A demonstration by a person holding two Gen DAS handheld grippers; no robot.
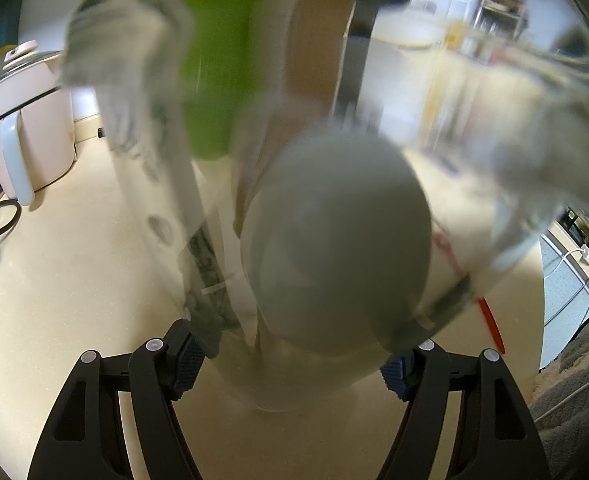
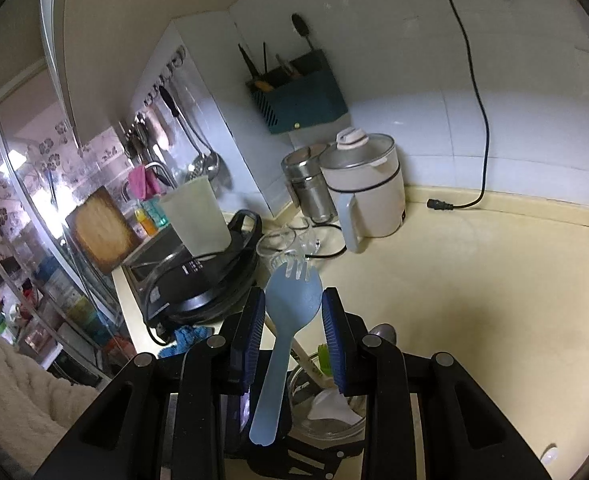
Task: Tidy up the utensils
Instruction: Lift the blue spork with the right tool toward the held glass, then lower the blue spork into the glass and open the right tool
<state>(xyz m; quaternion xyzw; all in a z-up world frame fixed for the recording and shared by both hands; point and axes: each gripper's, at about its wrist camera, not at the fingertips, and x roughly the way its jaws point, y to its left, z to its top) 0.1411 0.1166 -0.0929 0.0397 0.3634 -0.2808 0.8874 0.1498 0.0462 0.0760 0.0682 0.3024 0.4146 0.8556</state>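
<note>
My left gripper [image 1: 290, 372] is shut on a clear glass jar [image 1: 314, 384] that stands on the cream counter. The jar holds several utensils seen close and blurred: a grey ladle [image 1: 334, 240], a wooden spoon [image 1: 314, 52], a green silicone utensil [image 1: 222, 60] and a white patterned one [image 1: 150, 120]. My right gripper [image 2: 292, 316] is shut on the head of a light blue spork [image 2: 286, 320], tines pointing away. It hangs above the same jar [image 2: 326, 408], which shows below the fingers with utensils in it.
A white electric kettle [image 2: 366, 192] stands at the back by the tiled wall, with steel canisters [image 2: 310, 184], a glass mug [image 2: 282, 248] and a black cooker [image 2: 198, 280] beside it. A teal utensil holder [image 2: 298, 100] hangs on the wall. A black power cord [image 2: 470, 120] trails onto the counter [image 2: 474, 300].
</note>
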